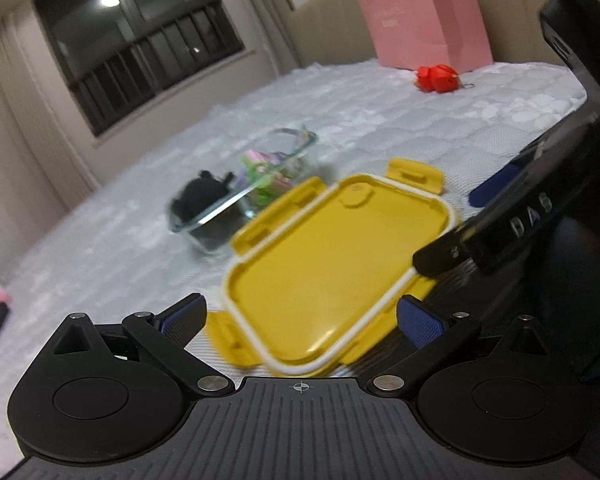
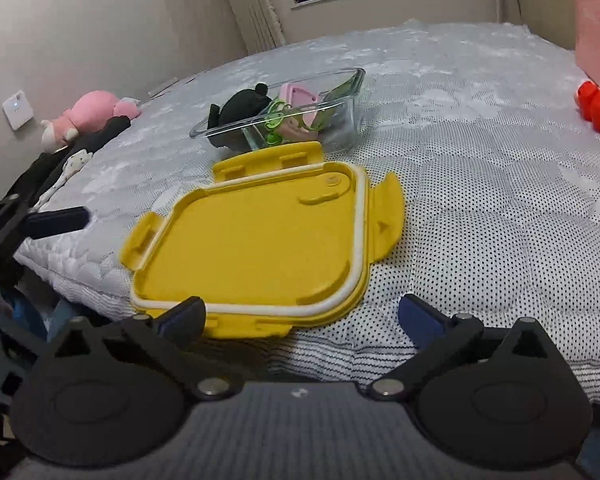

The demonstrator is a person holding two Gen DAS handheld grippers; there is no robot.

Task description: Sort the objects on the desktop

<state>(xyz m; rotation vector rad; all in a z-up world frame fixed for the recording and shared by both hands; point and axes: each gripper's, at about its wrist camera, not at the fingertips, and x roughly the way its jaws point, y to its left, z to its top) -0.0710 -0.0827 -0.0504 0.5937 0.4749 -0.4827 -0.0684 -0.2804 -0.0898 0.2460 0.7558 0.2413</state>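
Lying flat on the bed [image 2: 480, 184], the yellow lid [image 2: 252, 244] has its inside facing up, white ring around the edge. Just behind it sits the glass box [image 2: 284, 120] with a black toy [image 2: 240, 110] and small pink and green things inside. Both the left gripper [image 1: 300, 316] and the right gripper [image 2: 300, 316] have their 2 fingers spread wide, holding nothing, close to the lid's near edge. A red toy [image 1: 436, 78] lies far back by a pink bag [image 1: 420, 16]. A pink plush toy [image 2: 88, 114] rests at the bed's left side.
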